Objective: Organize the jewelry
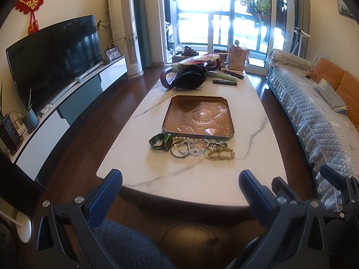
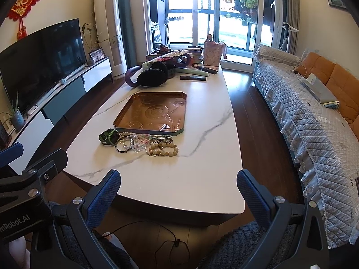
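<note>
I hold my left hand-held gripper (image 1: 180,185) and right hand-held gripper (image 2: 178,185) wide apart and empty, off the desk's (image 2: 202,168) near edge. The jewelry (image 2: 143,143) lies heaped beside a watch (image 2: 109,136), touching the tray's (image 2: 125,112) near rim, mid-desk.

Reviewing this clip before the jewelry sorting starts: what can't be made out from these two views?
- Jewelry pile: strands overlap in both views, so the piece count is unclear.
- Green watch: face too small to read.
- Copper tray: embossed pattern blurred by glare in the left wrist view.
- Items behind the black earmuffs: partly hidden, both views.
- Left hand-held gripper and right hand-held gripper: open; bodies cut off by the bottom edge.
</note>
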Demonstrator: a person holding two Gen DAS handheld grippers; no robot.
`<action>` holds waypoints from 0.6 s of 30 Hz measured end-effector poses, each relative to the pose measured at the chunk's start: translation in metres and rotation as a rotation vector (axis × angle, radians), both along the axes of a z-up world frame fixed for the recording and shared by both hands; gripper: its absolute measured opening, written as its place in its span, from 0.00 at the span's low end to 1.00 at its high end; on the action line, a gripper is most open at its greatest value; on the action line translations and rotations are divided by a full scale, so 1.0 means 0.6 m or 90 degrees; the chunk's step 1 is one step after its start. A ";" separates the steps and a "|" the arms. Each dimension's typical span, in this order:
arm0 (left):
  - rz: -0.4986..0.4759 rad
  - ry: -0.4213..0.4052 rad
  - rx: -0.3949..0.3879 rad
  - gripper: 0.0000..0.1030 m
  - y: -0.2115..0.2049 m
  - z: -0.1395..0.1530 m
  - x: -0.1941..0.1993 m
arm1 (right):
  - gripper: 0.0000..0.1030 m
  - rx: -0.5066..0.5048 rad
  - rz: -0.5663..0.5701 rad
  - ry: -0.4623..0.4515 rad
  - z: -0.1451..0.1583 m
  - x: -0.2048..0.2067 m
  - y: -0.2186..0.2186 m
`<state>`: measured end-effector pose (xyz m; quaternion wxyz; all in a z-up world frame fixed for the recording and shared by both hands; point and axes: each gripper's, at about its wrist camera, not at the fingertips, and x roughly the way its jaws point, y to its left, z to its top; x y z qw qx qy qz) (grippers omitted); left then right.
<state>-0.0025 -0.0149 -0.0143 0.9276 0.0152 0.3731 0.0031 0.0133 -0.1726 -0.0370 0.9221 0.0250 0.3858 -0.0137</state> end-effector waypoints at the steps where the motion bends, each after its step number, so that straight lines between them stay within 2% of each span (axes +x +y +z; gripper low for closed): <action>1: 0.001 0.001 0.001 1.00 0.000 0.000 0.000 | 1.00 0.000 0.001 0.001 0.000 0.000 -0.001; 18: -0.004 0.012 -0.003 1.00 -0.001 -0.016 0.003 | 1.00 -0.003 0.008 0.007 -0.008 -0.002 0.002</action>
